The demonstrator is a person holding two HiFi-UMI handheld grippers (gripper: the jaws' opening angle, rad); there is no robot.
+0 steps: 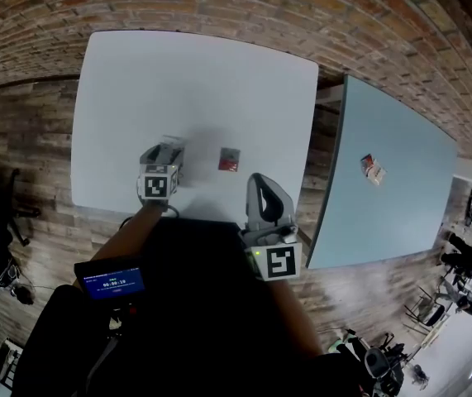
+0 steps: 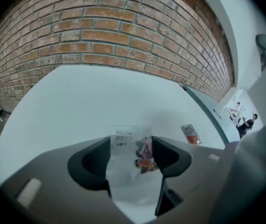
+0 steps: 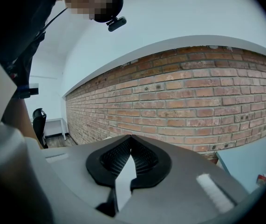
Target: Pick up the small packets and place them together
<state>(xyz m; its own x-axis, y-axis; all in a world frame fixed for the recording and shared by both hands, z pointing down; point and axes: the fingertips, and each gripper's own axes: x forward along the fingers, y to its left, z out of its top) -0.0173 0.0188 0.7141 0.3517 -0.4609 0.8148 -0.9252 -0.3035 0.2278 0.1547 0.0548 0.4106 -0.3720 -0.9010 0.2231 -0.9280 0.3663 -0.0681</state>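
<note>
Found the left gripper (image 1: 168, 147) over the white bench (image 1: 136, 81), with fingers (image 2: 92, 164) pressed onto a pale packet (image 2: 129, 146) filling the gap between them. Seemed lifted clear of the bench, though hard to confirm from either view. Judged the step in hand as carrying that packet rightward to the red packet (image 1: 229, 160), lying flat on the same bench just beside the gripper. Seemed best to keep the squeeze even to avoid any slip of the thin film. Seemed wise also to travel low and set the pale packet down touching or just beside the red one without nudging it away, releasing only once flat. Found the right gripper (image 1: 259, 182) by the bench's near edge, fingers (image 3: 116, 158) closed tip to tip with nothing between, free for a later pick. Spotted a third packet (image 1: 373, 169) well apart on the blue-grey bench (image 1: 401, 213) to the right, by judgement a job for the right gripper.

Got the whole layout from the head view alone: both benches, all three packets, both grippers. Got the grip itself only from the left gripper view, along with print on the pale packet and the red packet off to the right. Got the closed, empty fingers from the right gripper view, plus a brick wall (image 3: 193, 101) and a sliver of the blue-grey bench at far right.
</note>
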